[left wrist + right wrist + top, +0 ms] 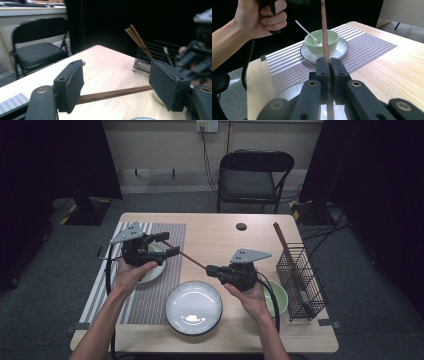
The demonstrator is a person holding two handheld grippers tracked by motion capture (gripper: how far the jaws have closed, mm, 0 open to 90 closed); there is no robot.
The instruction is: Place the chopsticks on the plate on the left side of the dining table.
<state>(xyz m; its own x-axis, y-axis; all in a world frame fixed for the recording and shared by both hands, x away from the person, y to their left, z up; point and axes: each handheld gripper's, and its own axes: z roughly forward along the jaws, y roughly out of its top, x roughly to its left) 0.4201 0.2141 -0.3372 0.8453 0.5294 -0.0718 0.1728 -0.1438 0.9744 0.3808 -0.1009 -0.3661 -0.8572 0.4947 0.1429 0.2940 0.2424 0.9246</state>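
Clamping down tight with your right gripper (212, 269), you've got the brown chopstick (185, 255) pinched between its pads, and the stick runs up and across the table toward your other hand. Your left gripper (167, 244) has its jaws spread wide, with the chopstick's far end (112, 93) passing between them; the pads aren't pressing on it. It's all hovering over the wooden table (220, 235), just above the striped placemat (150, 300) and grey plate (194, 307). More chopsticks (287, 250) stand in the wire rack (302, 280).
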